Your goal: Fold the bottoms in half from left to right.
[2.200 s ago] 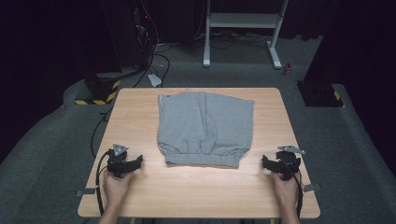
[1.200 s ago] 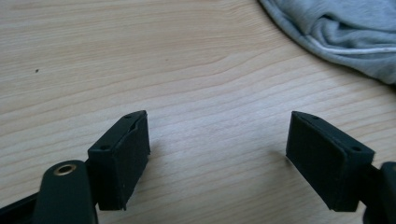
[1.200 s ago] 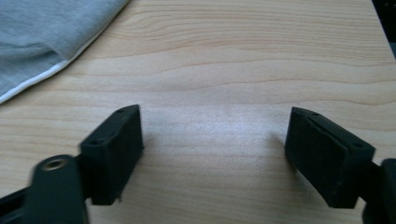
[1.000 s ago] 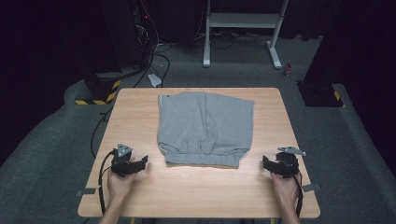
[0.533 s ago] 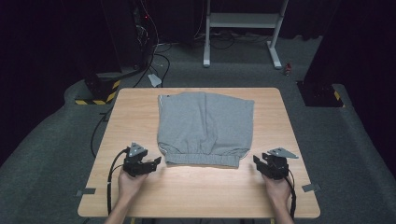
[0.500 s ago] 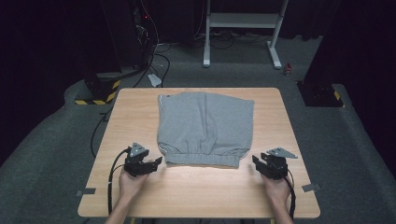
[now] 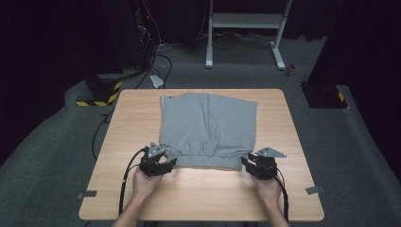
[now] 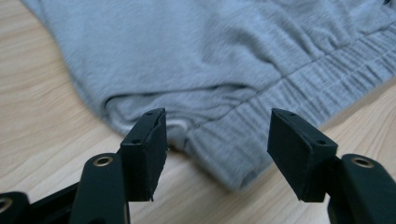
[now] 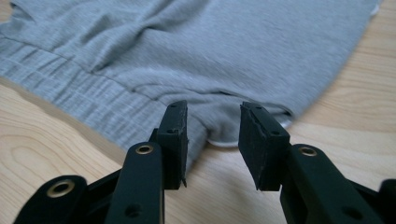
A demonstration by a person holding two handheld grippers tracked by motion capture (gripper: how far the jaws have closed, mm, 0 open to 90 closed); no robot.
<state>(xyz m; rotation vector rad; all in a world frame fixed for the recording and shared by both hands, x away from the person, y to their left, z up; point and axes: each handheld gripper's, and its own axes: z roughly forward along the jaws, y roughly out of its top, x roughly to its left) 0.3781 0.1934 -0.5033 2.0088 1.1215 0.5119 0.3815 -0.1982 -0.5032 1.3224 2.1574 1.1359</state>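
Grey sweat shorts [image 7: 208,126] lie flat at desk centre, elastic waistband [image 7: 205,161] along the 6 o'clock edge, leg hems toward 12.

Left gripper [image 7: 163,163] sits at the waistband's 7 o'clock corner. Fingers [image 8: 144,149] spread wide and just been closing in; the left gripper view shows the corner of the band lying between them, pads not yet on the cloth.

Right gripper [image 7: 249,163] at the 5 o'clock corner. Fingers [image 9: 173,140] much narrower, also just been closing; the fabric corner sits in the gap, but whether the pads already touch it is hard to tell, probably not quite.

Step in hand, as judged: taking hold of both waistband corners, likely to lift or fold the shorts toward 12. Next move calls for pushing each gripper a little farther in, low over the desk [image 7: 142,113], then pinching through all layers so the underside comes along.

Around: white frame legs [image 7: 246,28] on the floor at 12, cables [image 7: 151,56] at 11, striped base [image 7: 97,94] at 10. Nothing on the desk blocks the fold.
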